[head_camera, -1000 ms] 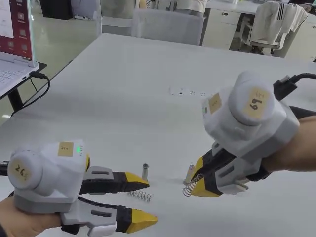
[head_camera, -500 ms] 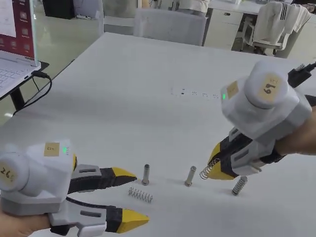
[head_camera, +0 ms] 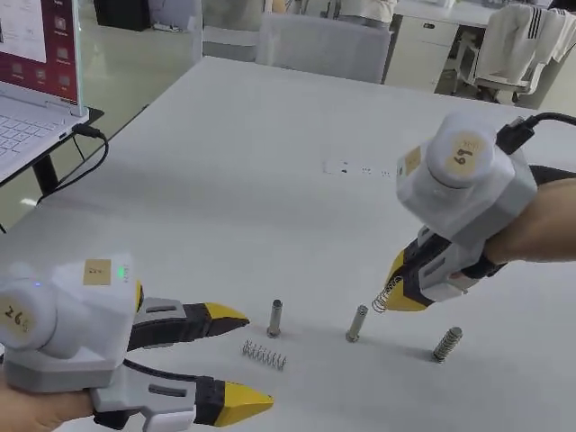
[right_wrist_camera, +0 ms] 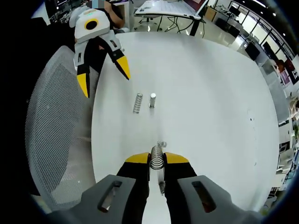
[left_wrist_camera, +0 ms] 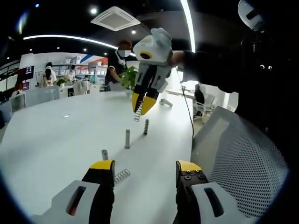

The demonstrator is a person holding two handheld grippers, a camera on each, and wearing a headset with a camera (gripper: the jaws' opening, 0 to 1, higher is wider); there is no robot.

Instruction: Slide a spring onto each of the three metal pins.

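Right gripper (right_wrist_camera: 158,159): clamped tight on a spring (head_camera: 387,294), the coil pinched between the yellow tips with its end poking out past them.
Right hand pose: coming in from the right side of the counter (head_camera: 270,162), gripper lifted clear of the surface and tipped down and to the left.
Held spring: hanging just above and to the right of the middle pin (head_camera: 357,323) (whether coil and pin top touch, I cannot tell).
Middle pin: upright and bare.
Left pin (head_camera: 274,318): upright, bare too, well apart from the right gripper.
Right pin (head_camera: 446,344): already wearing a spring, standing out past the right gripper's tips.
Loose spring (head_camera: 264,355): flat on the counter, just in front of the left pin.
Left gripper (left_wrist_camera: 145,168): jaws spread wide, nothing between them, the loose spring lying just ahead of the gap.
Left hand pose: low at the near left, gripper roughly level and aimed towards the pins.
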